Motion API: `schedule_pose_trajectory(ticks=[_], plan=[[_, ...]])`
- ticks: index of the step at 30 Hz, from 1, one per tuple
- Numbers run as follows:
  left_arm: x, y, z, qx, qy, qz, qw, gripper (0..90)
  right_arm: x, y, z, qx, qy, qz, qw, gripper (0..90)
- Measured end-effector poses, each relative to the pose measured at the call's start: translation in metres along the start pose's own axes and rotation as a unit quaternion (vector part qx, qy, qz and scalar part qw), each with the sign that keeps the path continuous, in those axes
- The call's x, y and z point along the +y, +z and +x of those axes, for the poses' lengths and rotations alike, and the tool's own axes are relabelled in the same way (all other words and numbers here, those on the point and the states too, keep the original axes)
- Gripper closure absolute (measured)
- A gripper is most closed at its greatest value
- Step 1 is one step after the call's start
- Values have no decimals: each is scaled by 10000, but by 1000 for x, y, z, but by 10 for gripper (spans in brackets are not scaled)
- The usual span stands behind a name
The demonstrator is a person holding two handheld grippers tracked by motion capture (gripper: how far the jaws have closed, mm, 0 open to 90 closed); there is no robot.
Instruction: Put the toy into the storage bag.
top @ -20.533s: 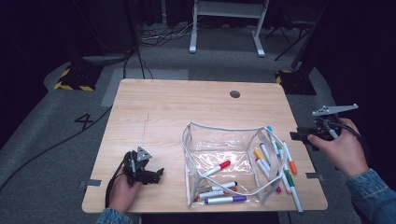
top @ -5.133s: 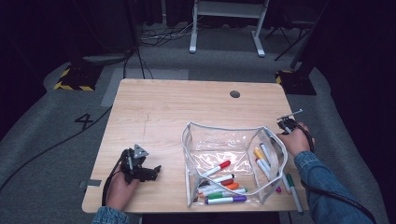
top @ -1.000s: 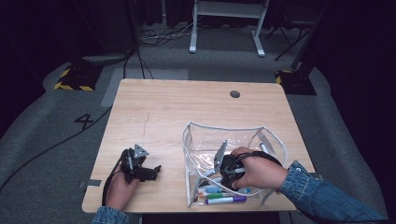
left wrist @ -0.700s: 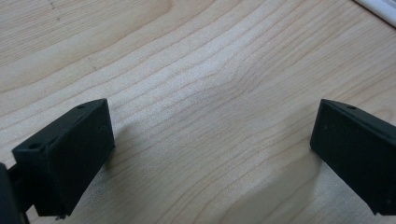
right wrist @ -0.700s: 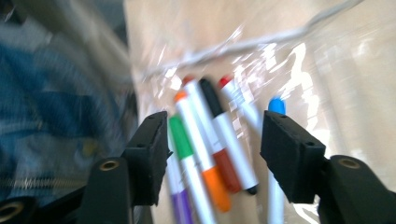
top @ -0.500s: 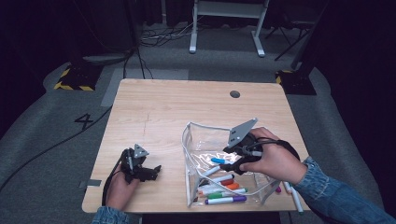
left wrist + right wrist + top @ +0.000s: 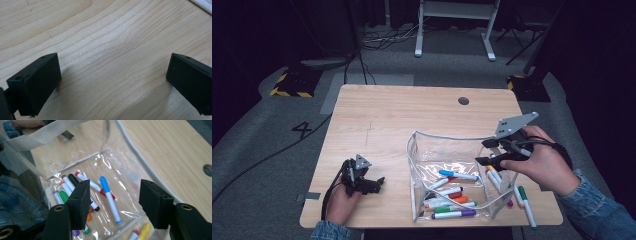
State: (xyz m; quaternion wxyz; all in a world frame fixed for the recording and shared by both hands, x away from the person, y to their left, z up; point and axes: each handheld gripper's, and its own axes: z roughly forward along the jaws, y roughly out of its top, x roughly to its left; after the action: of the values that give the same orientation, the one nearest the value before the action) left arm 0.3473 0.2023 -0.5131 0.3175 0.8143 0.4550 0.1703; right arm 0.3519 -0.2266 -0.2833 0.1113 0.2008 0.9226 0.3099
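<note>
The clear plastic pouch [image 7: 447,155] stands open on the wooden surface [image 7: 402,120], toward the near right part of it, its white-edged rim up. On the floor of the pouch lie several markers: a blue-capped marker [image 7: 110,198] rests across a red-capped marker [image 7: 91,183], and beside them lie an orange-capped one, a green one, a black one and a purple one [image 7: 454,214], the last nearest the near edge of the pouch. Against the right wall of the pouch, on its inner side, a yellow marker [image 7: 493,176] leans. Outside the pouch, just to its right on the surface, a green-capped marker [image 7: 526,200] lies loose with a pink-tipped one beside it.

The right tool [image 7: 492,155] hangs above the right rim of the pouch, held in the person's right hand [image 7: 542,165], its grey three-cornered plate up and its jaws pointing left and down into the pouch. The jaws have just been opening and then easing in a little; they stand apart with nothing between them, and the blue-capped marker lies free on the pouch floor below the gap.

The left tool [image 7: 374,182] rests on the surface well to the left of the pouch, in the person's left hand [image 7: 339,200]. In the left gripper view its jaws stand wide apart over bare wood, released, gripping nothing.
</note>
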Motion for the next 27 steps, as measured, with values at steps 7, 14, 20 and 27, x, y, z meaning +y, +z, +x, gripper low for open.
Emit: schedule_pose_trajectory(ticks=[7,14,20,27], plan=[[0,0,0,3,1,7,10000,0,-24,-25,-16,-339,456,-123,9983,445],[0,0,0,-5,-8,10,10000,0,-50,-41,-24,-594,861,-152,9944,456],[0,0,0,0,-5,5,10000,0,-72,-50,-29,-772,1184,-170,9898,469],[0,0,0,-3,-6,10,10000,0,-104,-48,-31,-922,1552,31,9836,483]])
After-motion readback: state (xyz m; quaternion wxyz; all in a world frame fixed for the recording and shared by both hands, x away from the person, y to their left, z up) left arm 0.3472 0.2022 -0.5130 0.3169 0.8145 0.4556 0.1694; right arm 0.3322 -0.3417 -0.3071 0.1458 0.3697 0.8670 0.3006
